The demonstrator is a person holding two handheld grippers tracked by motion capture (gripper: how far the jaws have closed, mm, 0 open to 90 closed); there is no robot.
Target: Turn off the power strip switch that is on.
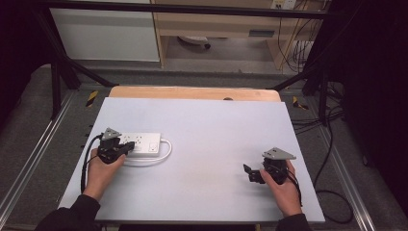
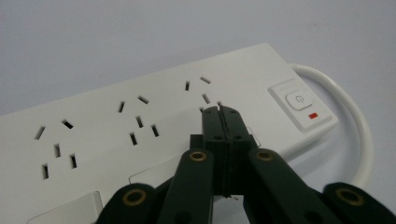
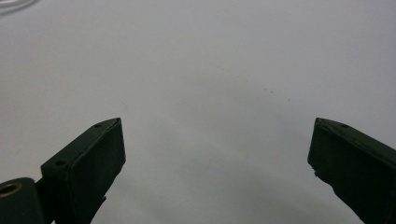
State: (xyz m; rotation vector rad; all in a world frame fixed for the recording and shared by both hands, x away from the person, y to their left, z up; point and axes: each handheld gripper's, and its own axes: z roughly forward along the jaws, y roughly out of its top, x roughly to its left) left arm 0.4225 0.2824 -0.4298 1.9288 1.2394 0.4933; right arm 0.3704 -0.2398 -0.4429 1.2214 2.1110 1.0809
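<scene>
Nearest the high camera: dark sleeves and two forearms at the bottom edge. Left hand [image 1: 98, 169] wrapped round the left gripper [image 1: 129, 148], grey three-cornered plate on top, black cable looping back along the wrist. Jaws pressed together, nothing between them; tips [image 2: 219, 110] set right over the top face of the white power strip [image 1: 140, 143], by the socket holes nearest the switch, touching or just above, could not tell which. Strip lay flat on the left part of the pale table sheet [image 1: 207, 130], long side across the table, left end hidden under the gripper. Three socket groups [image 2: 140, 116] seen in the left gripper view, then a white push switch [image 2: 299, 100] with a small red mark [image 2: 313, 115] below it at the strip's right end. White cord [image 1: 163, 153] left that end and curled back along the near side of the strip, flat on the sheet. Middle of the sheet bare. Right hand [image 1: 284, 185] rested on the right part of the sheet, well apart from the strip, holding the right gripper [image 1: 250, 173], grey plate on top, pointed left toward the middle. Jaws spread wide, nothing between them, just plain sheet under them in the right gripper view [image 3: 217, 140]. Wooden table edge [image 1: 192, 92] beyond the sheet, metal frame rails either side.
</scene>
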